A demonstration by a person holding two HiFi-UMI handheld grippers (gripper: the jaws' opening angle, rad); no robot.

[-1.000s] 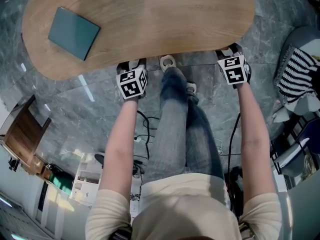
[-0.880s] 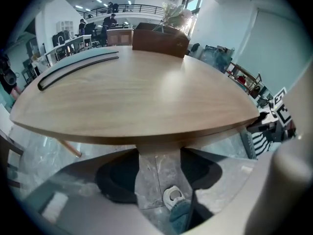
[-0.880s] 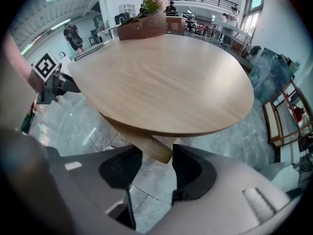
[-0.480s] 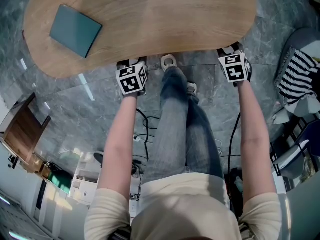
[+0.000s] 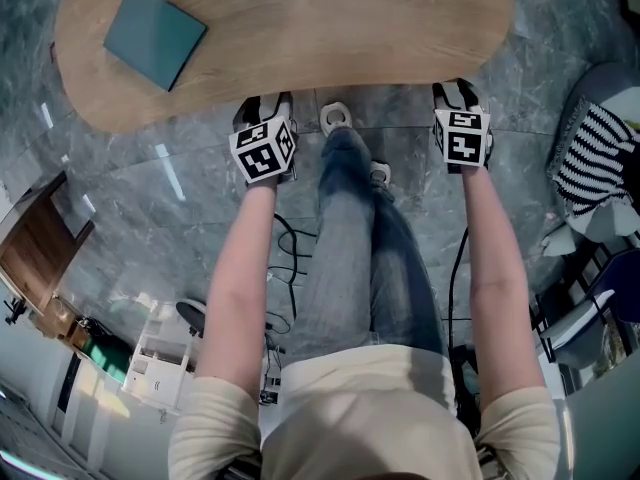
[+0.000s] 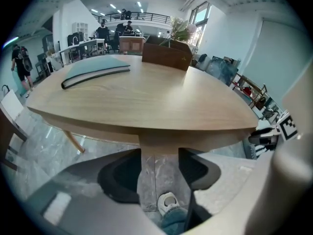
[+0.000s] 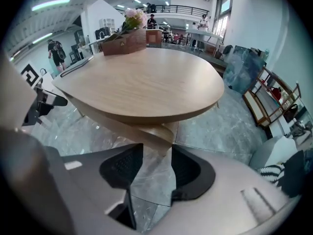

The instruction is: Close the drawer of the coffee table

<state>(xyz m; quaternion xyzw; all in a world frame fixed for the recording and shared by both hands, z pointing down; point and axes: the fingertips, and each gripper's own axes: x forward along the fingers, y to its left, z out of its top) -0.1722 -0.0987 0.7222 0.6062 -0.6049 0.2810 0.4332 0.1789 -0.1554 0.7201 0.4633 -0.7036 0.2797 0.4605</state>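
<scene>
Grey marble floor [image 5: 140, 178] all round, with a big open hall behind. One oval coffee table [image 5: 300, 28] sits at 12 o'clock in the head view, its long axis running 9 to 3.

The person stands at the near long edge with one gripper per hand, two in all. The left gripper [image 6: 159, 168] is at about 11 o'clock from the person's knees and the right gripper [image 7: 155, 170] at about 1, both pointing steeply down at the table edge.

Key relation: the drawer front [image 6: 159, 142], the wooden band tucked under the overhang, lies dead ahead at 12 o'clock of both grippers. It runs 9 to 3 along that edge, so any push goes toward 12. The left gripper view meets it square on, the right gripper view slantwise. Neither hand looks clearly nearer; both are right at the edge. I can't tell whether any pad touches the wood.

The left jaws have just been closing a little but stand apart with nothing pinched; only the band and floor show through the gap. The right jaws are likewise spread and empty.

From above, no drawer box pokes out past the tabletop, so my guess is it's in or nearly in.

Counts:
- teal book [image 5: 155, 36]: one, at 10 o'clock on the top
- wooden box [image 6: 167, 55] with flowers: one, on the far side
- shoe [image 5: 336, 120]: one in view
- striped cloth [image 5: 590, 158]: one, at 3 o'clock
</scene>
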